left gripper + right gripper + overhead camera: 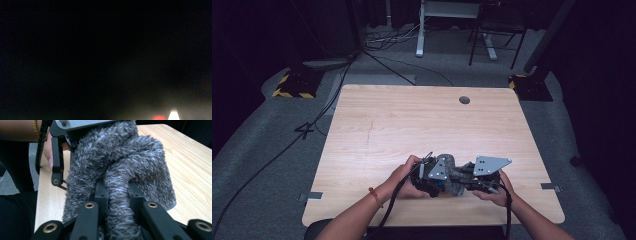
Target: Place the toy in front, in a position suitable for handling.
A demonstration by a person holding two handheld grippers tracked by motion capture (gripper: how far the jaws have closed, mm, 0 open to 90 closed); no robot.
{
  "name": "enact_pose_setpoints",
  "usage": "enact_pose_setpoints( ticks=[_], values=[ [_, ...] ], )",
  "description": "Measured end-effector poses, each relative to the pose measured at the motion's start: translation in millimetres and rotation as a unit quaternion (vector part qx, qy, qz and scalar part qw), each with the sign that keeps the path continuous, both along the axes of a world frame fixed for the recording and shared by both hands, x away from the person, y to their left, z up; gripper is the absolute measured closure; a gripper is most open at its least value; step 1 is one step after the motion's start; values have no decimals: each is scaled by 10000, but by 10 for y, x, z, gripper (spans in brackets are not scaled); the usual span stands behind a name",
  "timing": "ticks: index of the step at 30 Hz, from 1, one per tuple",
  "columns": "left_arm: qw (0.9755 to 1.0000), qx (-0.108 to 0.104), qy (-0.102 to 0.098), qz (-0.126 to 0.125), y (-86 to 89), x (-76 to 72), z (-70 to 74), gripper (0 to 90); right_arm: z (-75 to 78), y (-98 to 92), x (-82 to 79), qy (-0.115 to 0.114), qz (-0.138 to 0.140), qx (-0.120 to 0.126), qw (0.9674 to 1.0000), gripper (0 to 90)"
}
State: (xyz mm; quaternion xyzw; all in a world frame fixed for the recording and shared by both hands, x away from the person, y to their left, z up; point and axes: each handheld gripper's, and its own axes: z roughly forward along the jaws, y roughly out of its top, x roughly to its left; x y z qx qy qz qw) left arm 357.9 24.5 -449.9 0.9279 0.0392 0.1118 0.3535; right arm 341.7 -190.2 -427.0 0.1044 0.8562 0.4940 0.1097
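The high view is dim with dark, vignetted corners around the lit wooden table (412, 120), the left gripper view is almost black with a blurred glow at bottom right, while the right gripper view is bright and sharp.

Both hand-held grippers, left (435, 176) and right (476, 176), clamp a grey fuzzy cloth (453, 175) near the surface's (412, 120) front edge.

Fuzzy grey cloth (120, 157) of shaggy pile, matt pale wood-grain bench (190, 162), matt black plastic jaws with brass-coloured rivets.
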Motion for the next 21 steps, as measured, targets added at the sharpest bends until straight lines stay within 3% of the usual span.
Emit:
enact_pose_setpoints(
  ticks=[7,13,15,17,20,21],
  values=[
    [9997,-227,7,32,78,5,67,336,-51,-101,99,-46,-392,-205,9990,756],
    [9987,-514,-3,33,136,-3,156,336,-204,-267,254,218,-781,-463,9956,756],
    [9983,-576,-17,24,148,-5,174,336,-250,-285,299,471,-726,-496,9950,756],
    [9981,-614,25,-3,152,-4,180,336,-296,-274,317,576,-695,-556,9944,755],
    [9980,-627,25,-35,139,-8,176,337,-319,-248,307,725,-429,-368,9958,755],
    [9980,-621,53,-45,129,-10,166,336,-308,-240,294,807,-245,-173,9963,755]
  ],
)
